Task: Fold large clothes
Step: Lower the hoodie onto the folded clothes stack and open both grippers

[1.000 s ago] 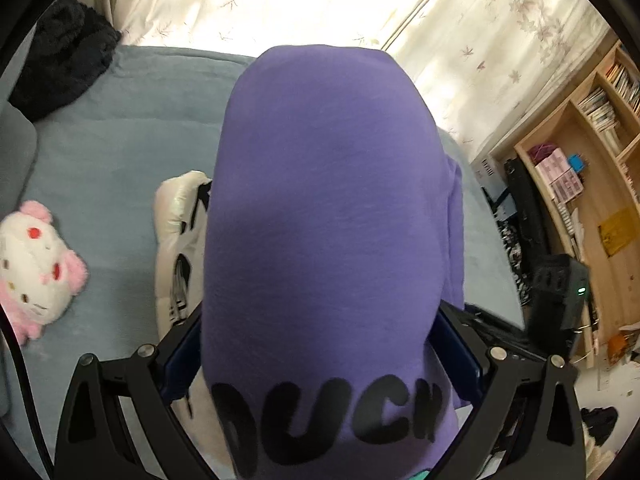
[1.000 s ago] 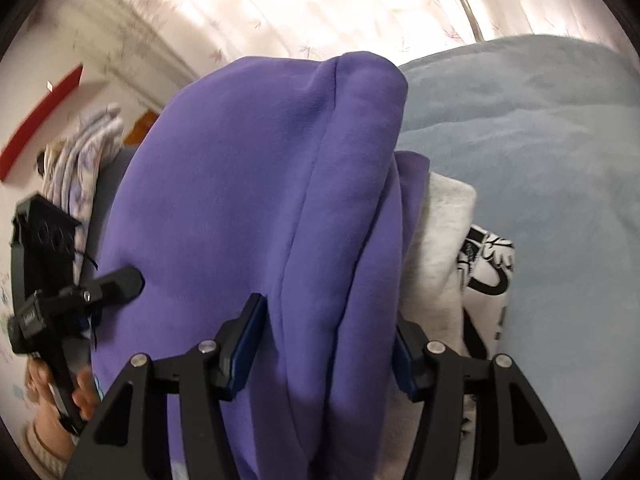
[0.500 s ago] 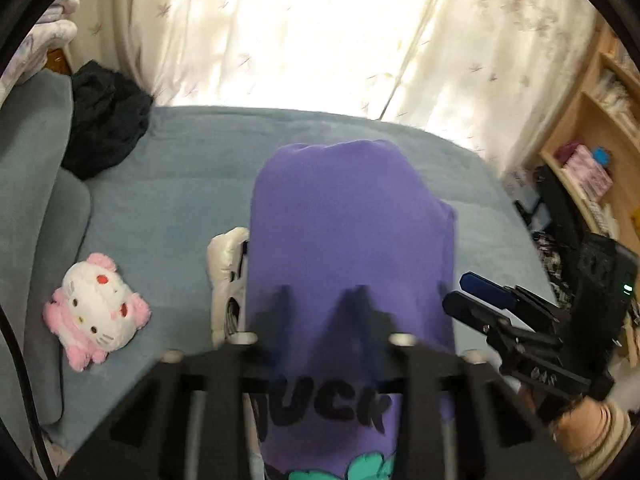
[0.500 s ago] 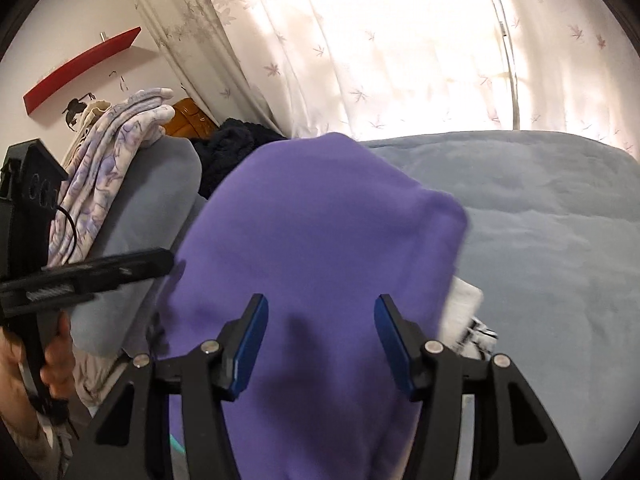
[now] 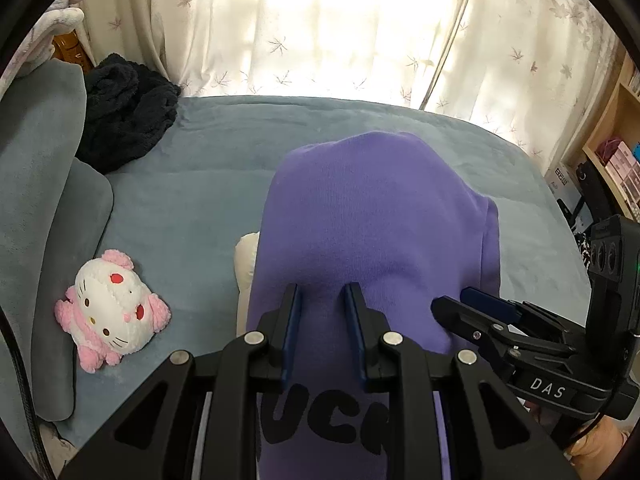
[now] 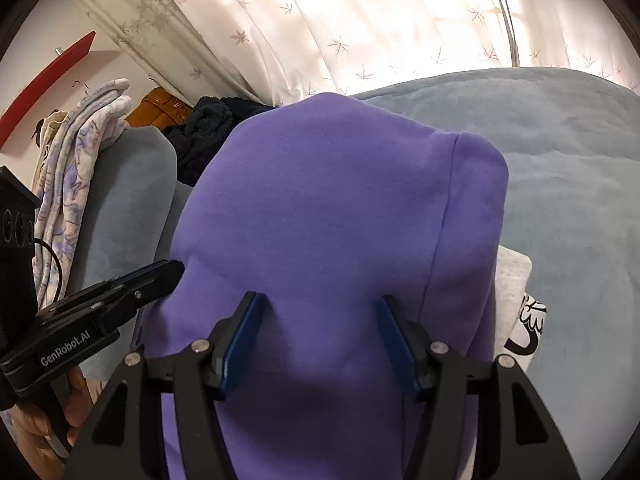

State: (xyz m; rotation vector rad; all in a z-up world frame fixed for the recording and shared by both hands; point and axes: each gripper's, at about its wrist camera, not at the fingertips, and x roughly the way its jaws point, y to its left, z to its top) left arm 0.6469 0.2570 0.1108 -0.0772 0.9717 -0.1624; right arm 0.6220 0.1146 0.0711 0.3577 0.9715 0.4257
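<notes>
Now the folded purple sweatshirt lies on the blue bed, atop a white garment. Left tongs and right tongs hover over it, both parted, gripping nothing.

Both wrist views look forward and down along their own tongs, close above the purple sweatshirt on the bed, facing the far curtain. The left view sits left, the right view right; each catches the other tongs at its edge, and both share the black garment.
</notes>
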